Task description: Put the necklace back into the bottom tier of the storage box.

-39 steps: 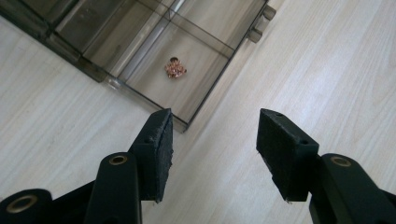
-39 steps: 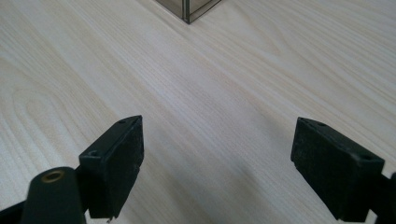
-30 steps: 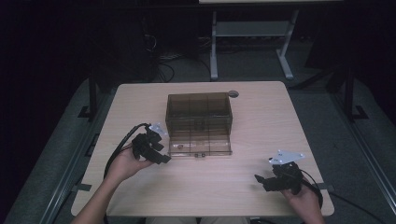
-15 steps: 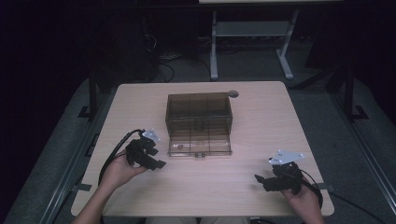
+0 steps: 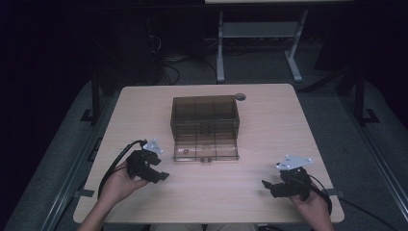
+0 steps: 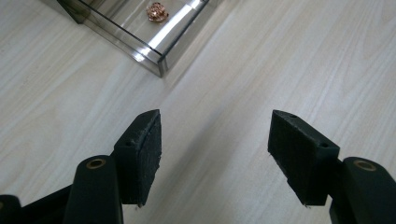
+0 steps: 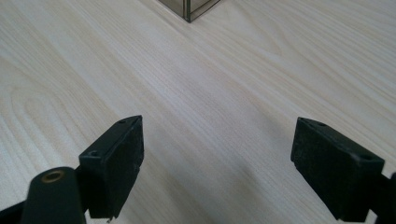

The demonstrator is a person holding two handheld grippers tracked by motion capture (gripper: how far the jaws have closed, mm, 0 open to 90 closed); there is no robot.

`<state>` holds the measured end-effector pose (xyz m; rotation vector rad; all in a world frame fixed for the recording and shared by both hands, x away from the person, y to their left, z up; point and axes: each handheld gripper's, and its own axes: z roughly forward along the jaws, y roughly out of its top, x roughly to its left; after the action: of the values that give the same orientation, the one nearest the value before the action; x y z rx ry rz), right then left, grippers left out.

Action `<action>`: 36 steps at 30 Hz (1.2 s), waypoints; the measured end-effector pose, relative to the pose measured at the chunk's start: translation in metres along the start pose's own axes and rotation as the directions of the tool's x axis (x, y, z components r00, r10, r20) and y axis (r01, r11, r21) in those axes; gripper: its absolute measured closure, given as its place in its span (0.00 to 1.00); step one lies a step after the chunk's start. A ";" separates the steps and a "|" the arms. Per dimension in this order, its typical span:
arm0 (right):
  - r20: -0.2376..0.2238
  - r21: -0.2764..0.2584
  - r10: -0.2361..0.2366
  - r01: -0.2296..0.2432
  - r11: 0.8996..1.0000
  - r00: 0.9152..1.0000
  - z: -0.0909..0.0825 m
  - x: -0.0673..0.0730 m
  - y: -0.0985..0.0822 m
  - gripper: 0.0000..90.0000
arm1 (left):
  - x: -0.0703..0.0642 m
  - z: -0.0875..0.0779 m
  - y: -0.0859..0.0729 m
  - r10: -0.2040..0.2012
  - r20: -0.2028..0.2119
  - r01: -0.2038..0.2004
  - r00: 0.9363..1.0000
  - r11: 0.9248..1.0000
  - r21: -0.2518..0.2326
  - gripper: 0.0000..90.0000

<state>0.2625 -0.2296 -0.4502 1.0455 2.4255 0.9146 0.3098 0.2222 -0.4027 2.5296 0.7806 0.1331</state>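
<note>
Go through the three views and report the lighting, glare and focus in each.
High view: table lit evenly, surroundings nearly black, sharp overall. Left gripper view: bright glare streak on the clear box wall, a soft shadow on the wood between the open jaws, the small copper-coloured piece slightly soft. Right gripper view: even light, faint shadow between the jaws, wood grain crisp.

Overhead table (image 5: pixel 269 120) view; two close gripper-mounted views.

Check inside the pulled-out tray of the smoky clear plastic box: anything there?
One small coppery trinket lies in the smoky plastic box's tray; the tinted compartments behind are too dark to judge.
</note>
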 end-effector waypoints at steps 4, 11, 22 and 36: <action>0.000 0.001 -0.001 0.001 1.000 1.000 0.000 0.000 0.000 0.18 | -0.002 0.000 -0.006 -0.006 -0.002 0.006 1.000 1.000 -0.011 0.38; -0.001 0.004 0.000 0.000 1.000 1.000 0.000 0.001 0.000 0.18 | -0.006 -0.001 -0.016 -0.017 -0.006 0.017 1.000 1.000 -0.024 0.37; 0.000 0.006 0.001 -0.001 1.000 1.000 0.001 0.002 0.000 0.18 | -0.008 -0.004 -0.030 -0.027 -0.016 0.027 0.999 0.999 -0.042 0.35; -0.002 0.002 0.005 -0.005 1.000 1.000 0.002 0.001 -0.001 0.18 | -0.015 -0.005 -0.052 -0.066 -0.040 0.060 0.997 0.991 -0.118 0.34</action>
<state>0.2625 -0.2283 -0.4524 1.0526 2.4268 0.9163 0.2697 0.2534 -0.4221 2.3966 0.8441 0.2079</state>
